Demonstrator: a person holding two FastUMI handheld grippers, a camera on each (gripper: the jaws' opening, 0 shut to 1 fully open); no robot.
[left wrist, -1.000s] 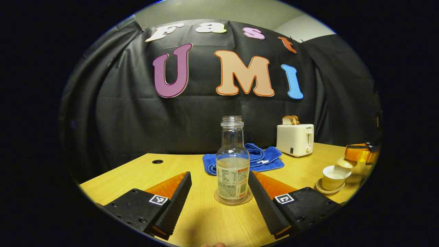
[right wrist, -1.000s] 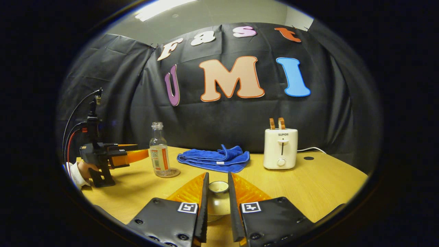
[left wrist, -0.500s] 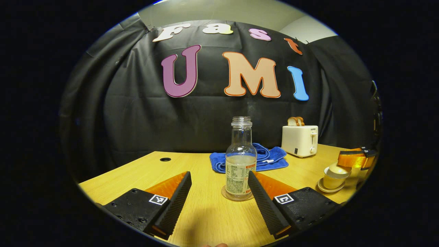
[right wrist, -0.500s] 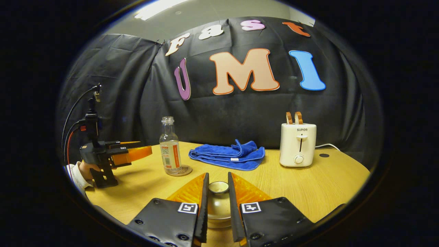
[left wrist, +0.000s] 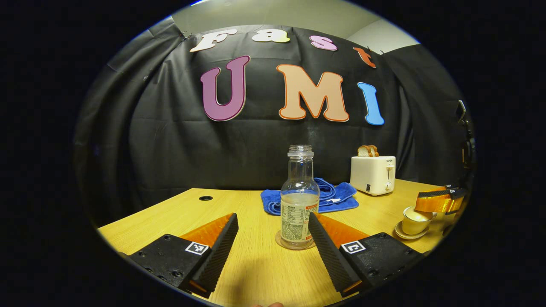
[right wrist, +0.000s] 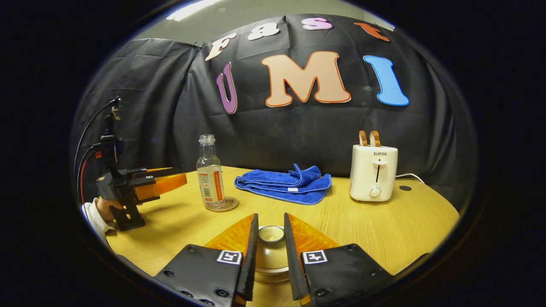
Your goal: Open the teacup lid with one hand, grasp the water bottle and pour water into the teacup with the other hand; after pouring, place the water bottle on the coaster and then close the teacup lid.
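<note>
A clear water bottle (left wrist: pixel 300 200), part full and uncapped, stands on a round coaster (left wrist: pixel 282 242). My left gripper (left wrist: pixel 273 217) is open, its fingertips on either side of the bottle without touching it. At the right, a cream teacup (left wrist: pixel 413 221) sits on its saucer (left wrist: pixel 405 234), with my right gripper (left wrist: pixel 439 200) over it. In the right gripper view, my right gripper (right wrist: pixel 271 215) is shut on the knob of the teacup lid (right wrist: pixel 270 251), which rests on the cup. The bottle (right wrist: pixel 209 175) and the left gripper (right wrist: pixel 143 187), held by a hand (right wrist: pixel 99 209), are at the left.
A folded blue towel (left wrist: pixel 330 198) (right wrist: pixel 283 185) lies at the back of the wooden table (left wrist: pixel 256 273). A white toaster (left wrist: pixel 373 175) (right wrist: pixel 374 172) holding bread slices stands to its right, its cable (right wrist: pixel 405 175) trailing behind. A cable hole (left wrist: pixel 205 198) is near the table's far left.
My right gripper has brought the lid from beside the open cup down onto it. My left gripper drew back slightly from the bottle, then stayed still and open.
</note>
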